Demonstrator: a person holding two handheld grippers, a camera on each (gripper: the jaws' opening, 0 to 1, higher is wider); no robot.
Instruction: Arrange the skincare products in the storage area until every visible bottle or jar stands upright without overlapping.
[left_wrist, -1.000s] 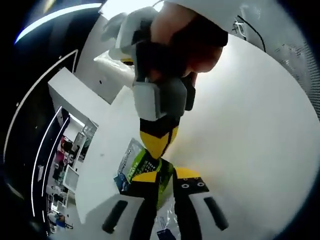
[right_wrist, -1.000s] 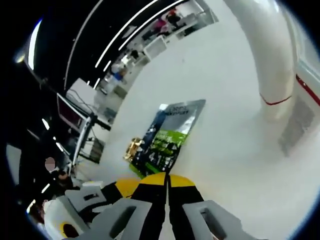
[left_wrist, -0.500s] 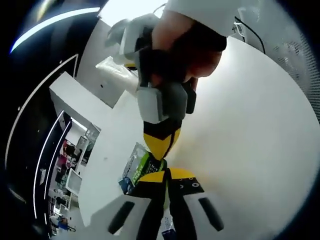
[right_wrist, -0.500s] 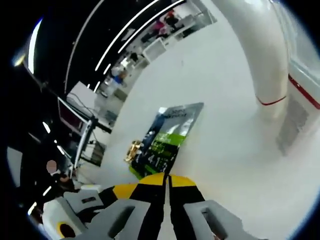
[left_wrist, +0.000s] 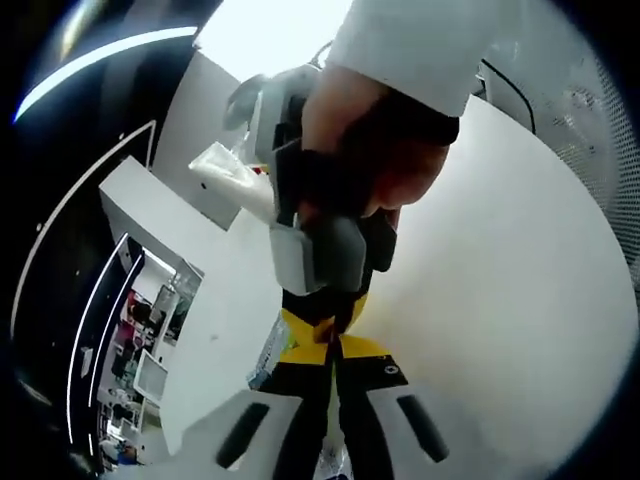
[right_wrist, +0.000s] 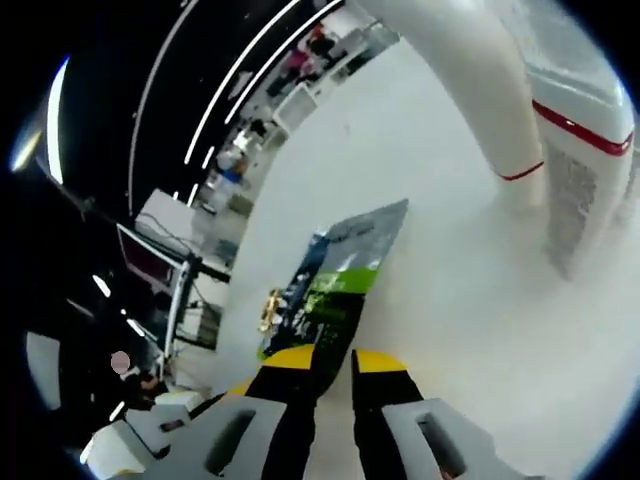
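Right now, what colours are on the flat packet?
Dark blue, bright green and silver packet, best in the right gripper view.

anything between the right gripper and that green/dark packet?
Nothing visible. In the right gripper view the green and dark packet sits directly ahead of the right gripper, its lower edge between the fingers, jaws slightly apart. In the left gripper view the right gripper meets the left gripper tip to tip.

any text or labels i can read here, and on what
Nothing can be read as words.
Flat dark packet with a green panel, in the right gripper jaws: printed lines, too blurred to read.
Same packet's edge beside the left gripper: print too small to read.
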